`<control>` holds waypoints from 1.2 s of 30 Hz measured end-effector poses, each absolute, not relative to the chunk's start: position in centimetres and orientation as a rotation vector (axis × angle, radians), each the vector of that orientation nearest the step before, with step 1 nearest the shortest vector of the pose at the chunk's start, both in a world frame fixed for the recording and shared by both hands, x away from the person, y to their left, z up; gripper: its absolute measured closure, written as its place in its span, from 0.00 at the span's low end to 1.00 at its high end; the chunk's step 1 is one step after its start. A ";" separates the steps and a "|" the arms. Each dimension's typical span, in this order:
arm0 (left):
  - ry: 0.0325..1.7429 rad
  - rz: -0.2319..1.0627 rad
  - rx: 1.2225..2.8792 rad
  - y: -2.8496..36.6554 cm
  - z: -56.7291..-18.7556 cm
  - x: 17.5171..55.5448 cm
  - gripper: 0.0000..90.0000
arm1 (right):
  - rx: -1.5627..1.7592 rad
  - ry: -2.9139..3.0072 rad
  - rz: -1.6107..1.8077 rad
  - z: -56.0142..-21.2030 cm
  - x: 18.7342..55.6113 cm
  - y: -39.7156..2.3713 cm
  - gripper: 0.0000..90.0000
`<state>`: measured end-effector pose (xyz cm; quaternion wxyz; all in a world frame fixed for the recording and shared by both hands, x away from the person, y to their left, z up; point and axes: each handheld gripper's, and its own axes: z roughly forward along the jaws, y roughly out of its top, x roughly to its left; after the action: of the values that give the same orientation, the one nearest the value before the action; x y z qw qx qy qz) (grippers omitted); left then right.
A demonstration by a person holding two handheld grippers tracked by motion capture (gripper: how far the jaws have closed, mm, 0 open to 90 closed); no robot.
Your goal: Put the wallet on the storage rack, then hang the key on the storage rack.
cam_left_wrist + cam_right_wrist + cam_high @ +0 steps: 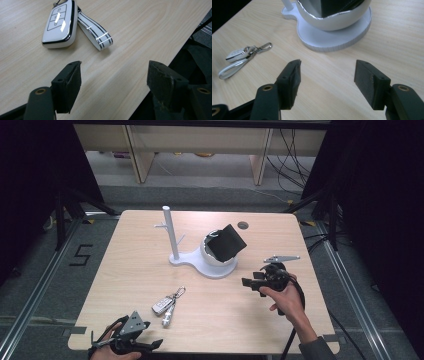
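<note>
— Looking at the left gripper [150, 343]: jaws wide apart, nothing held, at the table's [125, 270] near edge.
— And the key fob [160, 306]?
— Flat on the wood with its strap [96, 35], just ahead of it.
— The right gripper [248, 282]?
— Spread open too, empty — near the white stand [215, 267] holding a black pouch [227, 242].

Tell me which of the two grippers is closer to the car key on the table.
The left gripper, at the table's near edge: the white car key lies just ahead of its open jaws. The right gripper sits farther off, beside the white stand.
</note>
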<state>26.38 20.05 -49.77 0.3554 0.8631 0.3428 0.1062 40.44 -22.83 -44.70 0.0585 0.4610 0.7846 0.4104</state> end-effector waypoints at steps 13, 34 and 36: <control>0.918 0.283 2.198 20.5 -49.6 26.9 0.28 | 1.326 2.449 1.177 -47.7 36.7 -20.7 0.32; 0.947 0.293 2.159 20.5 -49.6 27.2 0.24 | 1.279 2.560 1.049 -49.9 32.1 -20.0 0.27; 0.940 0.295 2.166 20.6 -49.3 27.2 0.24 | 1.270 2.556 1.053 -49.7 32.0 -20.1 0.27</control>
<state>27.23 20.60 -49.31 0.3718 0.8451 0.3666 0.1150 32.02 -20.06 -49.74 0.0498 0.4168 0.8392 0.3456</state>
